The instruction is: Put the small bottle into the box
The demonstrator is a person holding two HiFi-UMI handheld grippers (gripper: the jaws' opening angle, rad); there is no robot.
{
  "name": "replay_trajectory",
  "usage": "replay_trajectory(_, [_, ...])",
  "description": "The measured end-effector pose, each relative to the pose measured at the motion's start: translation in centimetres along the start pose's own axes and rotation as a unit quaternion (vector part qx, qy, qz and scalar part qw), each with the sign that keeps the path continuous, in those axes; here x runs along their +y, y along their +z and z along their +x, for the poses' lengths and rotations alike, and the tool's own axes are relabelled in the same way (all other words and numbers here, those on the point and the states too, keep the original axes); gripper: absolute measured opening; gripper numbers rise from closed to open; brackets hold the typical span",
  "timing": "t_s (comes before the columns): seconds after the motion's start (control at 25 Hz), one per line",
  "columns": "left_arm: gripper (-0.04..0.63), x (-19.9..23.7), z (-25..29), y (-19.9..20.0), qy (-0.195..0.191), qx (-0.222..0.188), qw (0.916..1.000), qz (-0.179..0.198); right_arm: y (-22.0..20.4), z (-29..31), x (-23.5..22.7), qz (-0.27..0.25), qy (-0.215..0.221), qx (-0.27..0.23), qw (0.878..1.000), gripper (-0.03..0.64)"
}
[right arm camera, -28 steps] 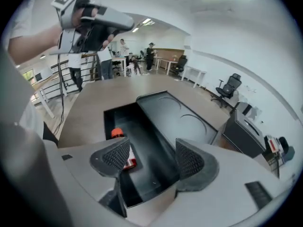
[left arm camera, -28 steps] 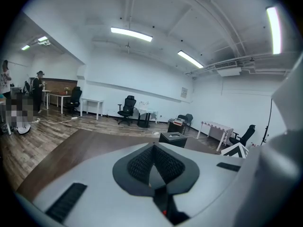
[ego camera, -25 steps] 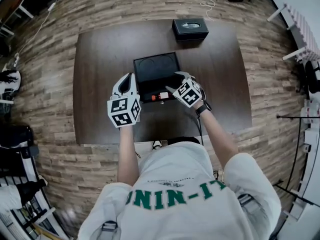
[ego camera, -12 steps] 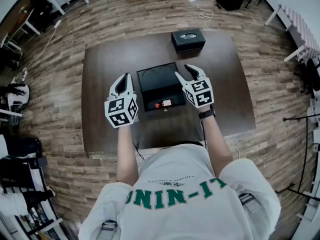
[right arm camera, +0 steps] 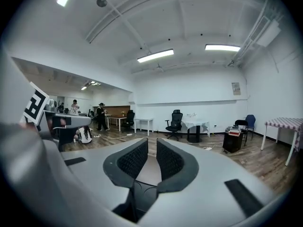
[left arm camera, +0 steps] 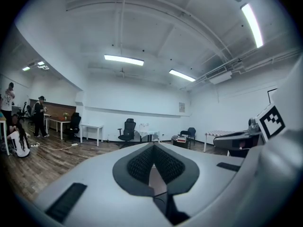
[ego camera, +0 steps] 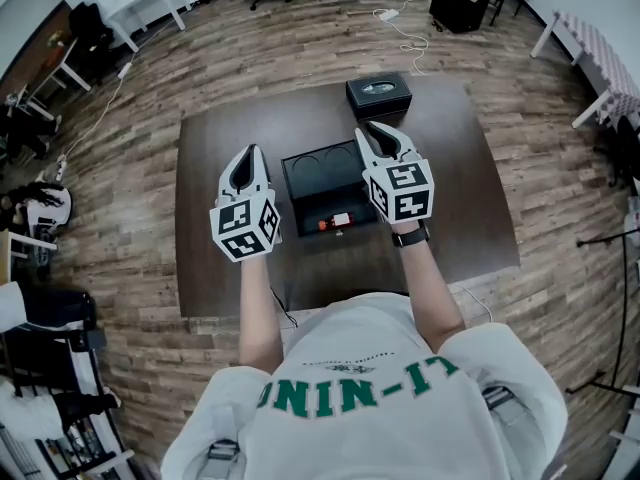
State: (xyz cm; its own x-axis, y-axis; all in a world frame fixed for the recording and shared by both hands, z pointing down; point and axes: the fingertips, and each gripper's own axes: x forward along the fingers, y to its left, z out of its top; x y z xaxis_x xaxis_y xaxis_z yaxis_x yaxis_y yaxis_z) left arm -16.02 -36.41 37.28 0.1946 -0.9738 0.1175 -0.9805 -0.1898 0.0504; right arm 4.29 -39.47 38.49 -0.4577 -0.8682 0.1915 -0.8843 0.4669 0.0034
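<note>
Bottle (ego camera: pixel 340 221) lies in the box (ego camera: pixel 318 180): task looks done. Left gripper (ego camera: pixel 248 164) pressed together; right gripper (ego camera: pixel 383 139) empty, just closing to a slit

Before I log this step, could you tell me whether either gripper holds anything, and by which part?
Nothing is held. The left gripper is shut, empty; the right gripper has just been closing on nothing. The bottle lies in the box.

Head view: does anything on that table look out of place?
Only the small bottle: it lies on its side at the near end of the open black box, not standing in either round hollow. Nothing looks spilled or broken.
</note>
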Motion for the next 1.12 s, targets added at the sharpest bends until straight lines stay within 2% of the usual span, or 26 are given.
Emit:
replay_trajectory(0.16, [0.006, -0.1, -0.4, 0.8, 0.001, -0.011, 0.9999, 0.003, 0.7, -0.4, 0.4, 0.007, -0.005, -0.01, 1.0, 0.037])
replay_trajectory(0.24, [0.006, 0.2, -0.5, 1.1, 0.001, -0.015, 0.9999, 0.003, 1.2, -0.4, 0.8, -0.006, -0.014, -0.012, 1.0, 0.017])
replay_trajectory(0.4, [0.006, 0.1, -0.4, 1.0, 0.003, -0.012, 0.9999, 0.004, 1.8, -1.1, 0.5, -0.029, -0.033, -0.017, 0.999, 0.015])
replay_trajectory(0.92, [0.006, -1.3, -0.2, 0.1, -0.013, -0.005, 0.9999, 0.002, 1.1, -2.5, 0.5, 0.005, -0.024, -0.025, 0.999, 0.014])
replay_trajectory(1.12, [0.006, -2.0, -0.2, -1.0, -0.022, 0.005, 0.9998, 0.002, 0.5, -2.8, 0.3, 0.003, -0.015, -0.018, 1.0, 0.014])
